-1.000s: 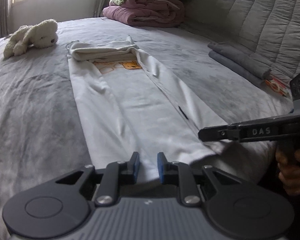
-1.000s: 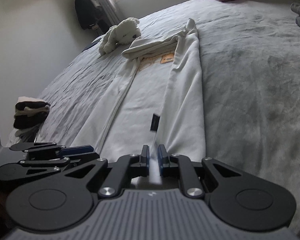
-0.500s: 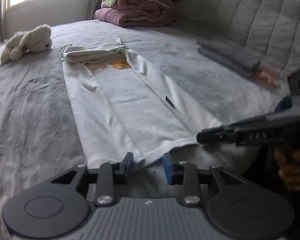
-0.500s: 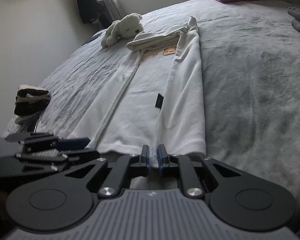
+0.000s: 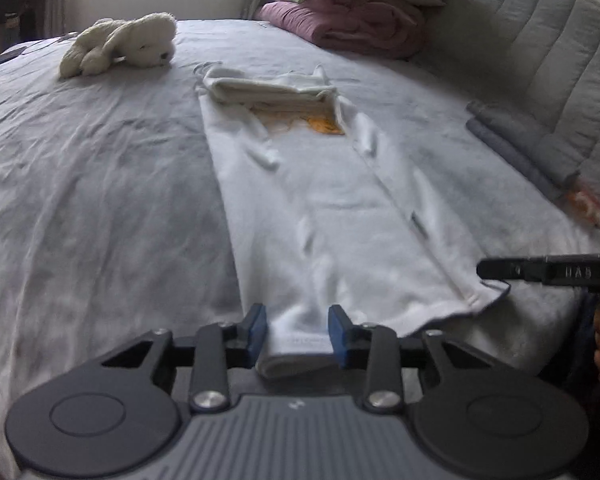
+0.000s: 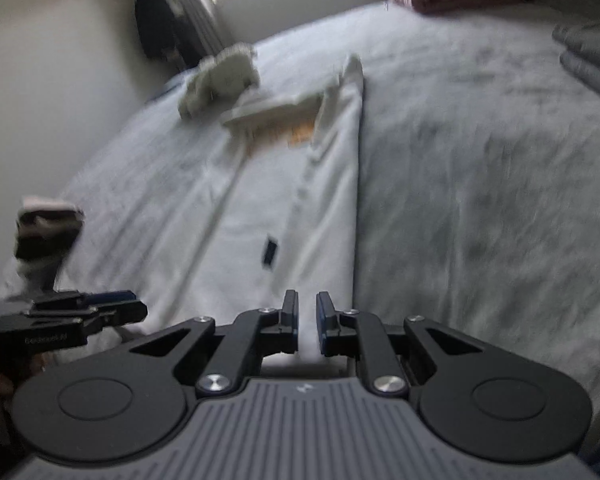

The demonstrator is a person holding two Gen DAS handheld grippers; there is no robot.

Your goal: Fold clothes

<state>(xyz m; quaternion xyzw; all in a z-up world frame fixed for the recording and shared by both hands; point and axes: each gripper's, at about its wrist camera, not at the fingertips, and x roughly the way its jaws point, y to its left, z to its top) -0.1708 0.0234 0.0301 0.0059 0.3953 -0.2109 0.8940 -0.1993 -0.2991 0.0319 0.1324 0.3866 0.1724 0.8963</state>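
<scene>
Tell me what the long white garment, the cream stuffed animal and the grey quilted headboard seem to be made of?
Long white garment: probably soft matte cotton knit; it lies limp, with small wrinkles and a stitched hem.
Cream stuffed animal: looks like plush with a fuzzy pile; its outline is shaggy.
Grey quilted headboard: padded fabric, apparently; stitched channels puff between seams, with no sheen.

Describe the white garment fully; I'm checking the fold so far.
The white garment lies flat on the grey bed, a long soft strip with both sides folded inward. Its far end is folded back above an orange print. A small dark tag shows near the inner seam. The near hem sits between the open left gripper fingers.
</scene>
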